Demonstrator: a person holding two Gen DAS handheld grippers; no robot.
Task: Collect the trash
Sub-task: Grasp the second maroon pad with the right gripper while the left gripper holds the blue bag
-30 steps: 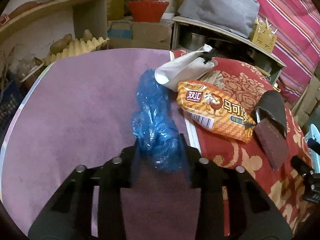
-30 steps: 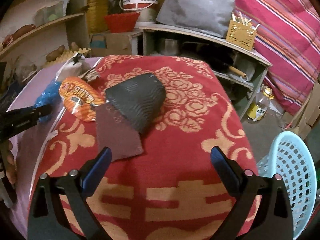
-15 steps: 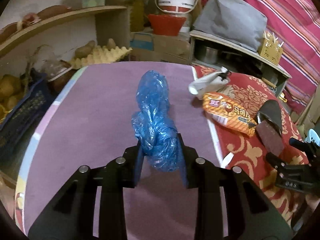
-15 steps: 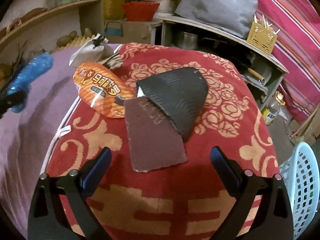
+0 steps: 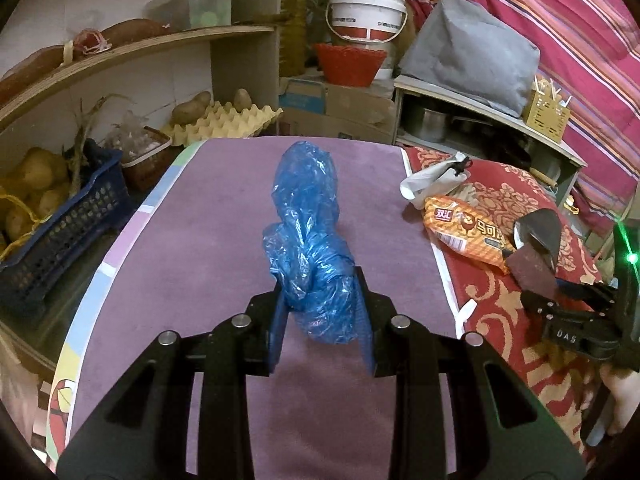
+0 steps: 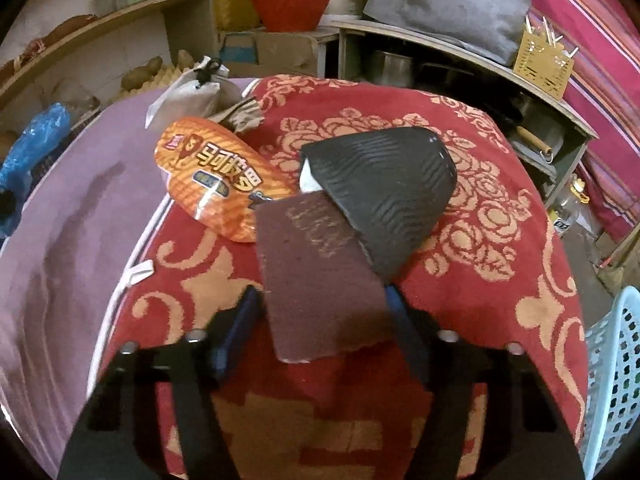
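My left gripper is shut on a crumpled blue plastic bag, which stands up out of its fingers above the purple mat. The same bag shows at the left edge of the right wrist view. My right gripper is low over the red patterned cloth, its jaws closing on either side of a flat maroon abrasive sheet. That sheet lies uncrumpled and tucks under a black ribbed piece. An orange snack wrapper and a white pouch lie beyond it.
A pale blue mesh basket stands off the cloth's right edge. Left of the mat are a dark blue crate of potatoes and an egg tray. Behind are shelves, a red bowl and a white bucket.
My left gripper has risen and drawn back to the left with the blue bag. The right gripper's jaws have narrowed from wide apart to the sides of the maroon sheet.
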